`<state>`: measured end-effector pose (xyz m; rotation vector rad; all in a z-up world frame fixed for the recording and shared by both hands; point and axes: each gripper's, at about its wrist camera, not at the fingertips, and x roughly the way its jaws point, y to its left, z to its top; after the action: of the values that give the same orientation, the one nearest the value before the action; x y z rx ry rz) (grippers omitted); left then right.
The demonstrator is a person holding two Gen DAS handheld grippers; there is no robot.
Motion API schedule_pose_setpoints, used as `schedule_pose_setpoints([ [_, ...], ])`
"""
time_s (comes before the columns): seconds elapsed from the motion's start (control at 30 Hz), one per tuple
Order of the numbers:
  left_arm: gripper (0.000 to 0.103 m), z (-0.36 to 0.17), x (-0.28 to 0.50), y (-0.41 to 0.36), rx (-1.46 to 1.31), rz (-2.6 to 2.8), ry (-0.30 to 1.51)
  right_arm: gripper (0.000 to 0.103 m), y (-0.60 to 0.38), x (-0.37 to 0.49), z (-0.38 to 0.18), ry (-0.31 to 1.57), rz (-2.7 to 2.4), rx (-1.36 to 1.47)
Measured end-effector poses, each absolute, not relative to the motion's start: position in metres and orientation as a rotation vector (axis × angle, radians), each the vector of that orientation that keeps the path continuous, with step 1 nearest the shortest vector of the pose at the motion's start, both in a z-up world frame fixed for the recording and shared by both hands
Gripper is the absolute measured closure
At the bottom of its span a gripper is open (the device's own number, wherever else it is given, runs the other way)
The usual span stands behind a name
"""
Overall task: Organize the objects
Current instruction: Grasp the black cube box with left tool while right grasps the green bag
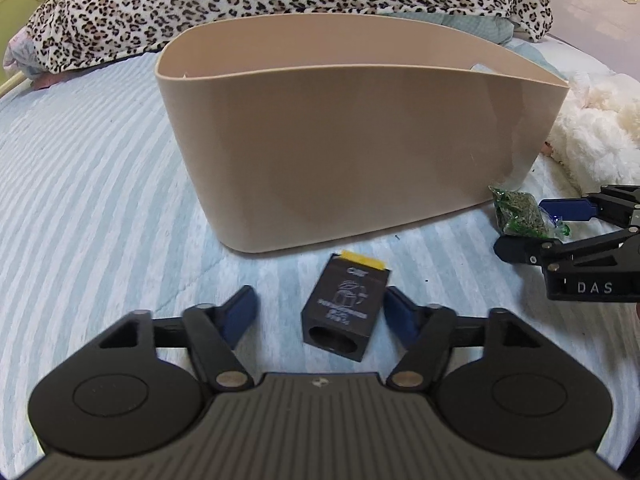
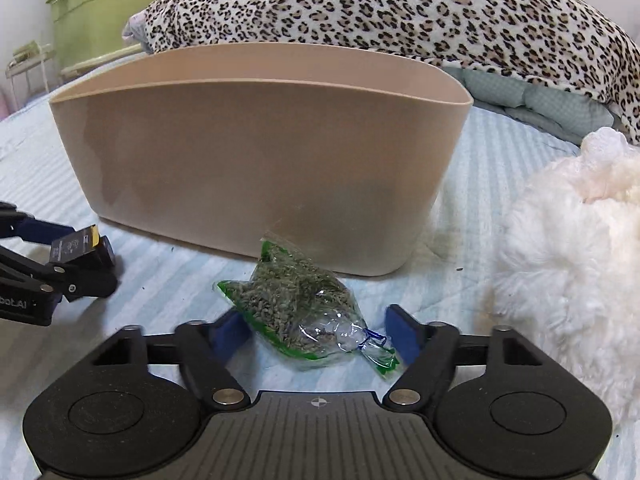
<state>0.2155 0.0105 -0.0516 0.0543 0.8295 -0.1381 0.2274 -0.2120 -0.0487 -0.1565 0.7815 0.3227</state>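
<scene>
Before the beige tub: black box between spread left tongs. Green-filled bag between spread right tongs. Neither gripped.

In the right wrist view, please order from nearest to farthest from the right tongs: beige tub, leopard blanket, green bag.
1. green bag: between the right tongs, on the bedsheet.
2. beige tub: just behind the bag.
3. leopard blanket: behind the tub, at the back.

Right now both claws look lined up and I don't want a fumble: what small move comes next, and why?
Probably close both: the left claw is open around the black box, the right claw open around the green packet. Both lie on the bed before the beige bin.
</scene>
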Motion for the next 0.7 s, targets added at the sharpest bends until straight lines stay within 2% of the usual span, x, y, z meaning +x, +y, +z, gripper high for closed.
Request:
schedule_pose_setpoints([
  [0.03,0.044,-0.051,0.215,0.01,0.058,-0.142,0.826,0.038,-0.212,0.226,-0.048,0.779,0.322,-0.157],
  [0.1,0.06,-0.05,0.213,0.009,0.066,-0.15,0.822,0.04,-0.211,0.223,-0.046,0.772,0.321,-0.161],
  [0.2,0.069,-0.049,0.21,0.008,0.077,-0.153,0.819,0.04,-0.211,0.219,-0.041,0.764,0.321,-0.156],
  [0.7,0.069,-0.011,0.179,0.014,0.061,-0.137,0.719,0.041,-0.217,0.184,0.005,0.666,0.313,-0.141],
])
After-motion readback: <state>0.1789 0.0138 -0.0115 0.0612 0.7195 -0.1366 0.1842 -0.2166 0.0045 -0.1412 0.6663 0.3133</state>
